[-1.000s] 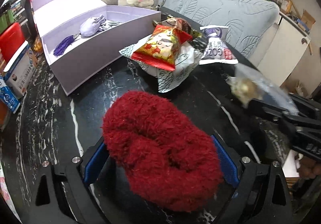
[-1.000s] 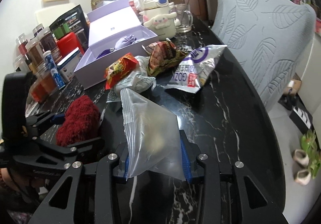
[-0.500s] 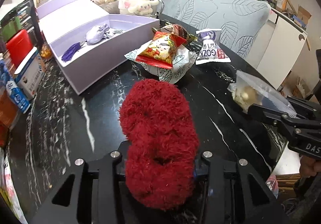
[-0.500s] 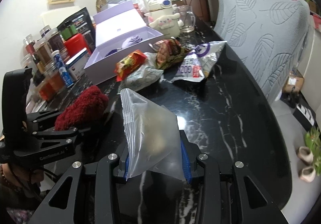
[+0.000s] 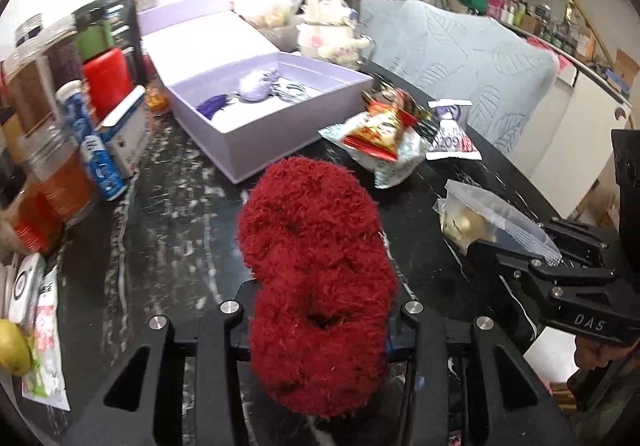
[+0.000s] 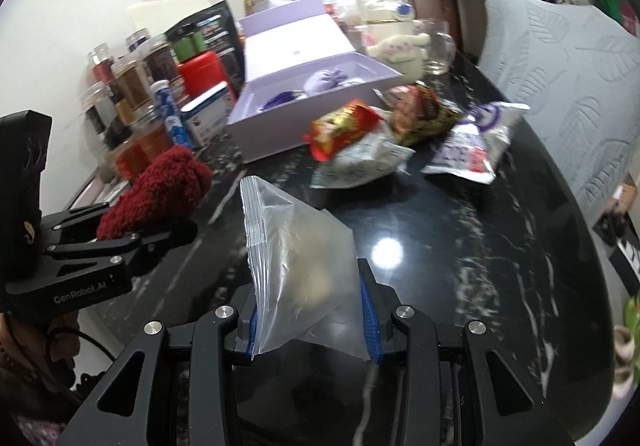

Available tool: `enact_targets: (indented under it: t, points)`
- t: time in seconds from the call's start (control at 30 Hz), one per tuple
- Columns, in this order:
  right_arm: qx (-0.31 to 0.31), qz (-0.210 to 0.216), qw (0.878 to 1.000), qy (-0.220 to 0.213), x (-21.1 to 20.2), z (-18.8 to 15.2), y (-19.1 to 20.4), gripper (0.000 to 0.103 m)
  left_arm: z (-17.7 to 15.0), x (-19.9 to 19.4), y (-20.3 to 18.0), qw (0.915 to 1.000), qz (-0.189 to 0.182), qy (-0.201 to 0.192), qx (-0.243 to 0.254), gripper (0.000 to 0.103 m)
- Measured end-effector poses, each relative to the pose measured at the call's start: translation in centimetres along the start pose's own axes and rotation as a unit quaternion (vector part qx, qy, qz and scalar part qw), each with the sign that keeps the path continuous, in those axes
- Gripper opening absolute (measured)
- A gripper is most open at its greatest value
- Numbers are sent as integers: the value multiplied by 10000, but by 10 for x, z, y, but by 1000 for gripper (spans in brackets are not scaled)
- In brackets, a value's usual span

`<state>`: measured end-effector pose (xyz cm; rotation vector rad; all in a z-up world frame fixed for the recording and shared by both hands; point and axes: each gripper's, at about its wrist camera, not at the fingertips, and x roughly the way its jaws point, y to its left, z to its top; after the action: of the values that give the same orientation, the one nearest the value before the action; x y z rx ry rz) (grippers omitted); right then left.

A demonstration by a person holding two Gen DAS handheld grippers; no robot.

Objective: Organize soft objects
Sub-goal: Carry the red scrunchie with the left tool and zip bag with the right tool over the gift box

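Note:
My left gripper (image 5: 318, 320) is shut on a fluffy red scrunchie (image 5: 316, 254) and holds it above the black marble table (image 5: 172, 214); the scrunchie also shows at the left of the right wrist view (image 6: 156, 190). My right gripper (image 6: 308, 310) is shut on a clear zip bag (image 6: 300, 258) with a pale round thing inside; the bag also shows in the left wrist view (image 5: 488, 218), to the right of the scrunchie. An open lilac box (image 5: 272, 114) with a lilac pouch (image 5: 256, 86) stands beyond.
Snack packets (image 5: 380, 134) lie in a heap right of the box, also in the right wrist view (image 6: 360, 134). Jars and cartons (image 5: 52, 118) line the left edge. A white plush kettle (image 6: 392, 42) and a glass mug (image 6: 436, 50) stand behind. A grey chair (image 6: 568, 78) is at the right.
My left gripper has closed on the red scrunchie and lifted it up and back from the table. My right gripper keeps hold of the zip bag and has also risen a little.

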<state>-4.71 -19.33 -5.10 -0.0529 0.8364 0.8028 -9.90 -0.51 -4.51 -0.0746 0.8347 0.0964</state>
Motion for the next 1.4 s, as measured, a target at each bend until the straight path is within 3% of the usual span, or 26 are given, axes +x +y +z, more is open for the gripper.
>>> enact_targets:
  t: [0.17, 0.27, 0.4, 0.63, 0.97, 1.4]
  points:
    - [-17, 94, 9997, -209, -7, 12, 13, 38, -1, -19, 15, 9997, 100, -210, -111, 40]
    - [-84, 129, 9995, -265, -8, 19, 22, 38, 1, -30, 20, 9981, 396, -460, -97, 40]
    - [-121, 42, 9995, -299, -13, 29, 34, 38, 8, -44, 28, 9973, 263, -673, -143, 40]
    - [-263, 84, 9985, -478, -28, 37, 56, 38, 16, -69, 36, 9938, 393, -1038, -101, 40]
    - [-440, 149, 9971, -602, -36, 56, 70, 38, 36, -77, 38, 9930, 233, -1157, -21, 40]
    - [-640, 147, 9954, -703, -19, 103, 60, 38, 85, -61, 51, 9917, 178, -1270, -22, 40]
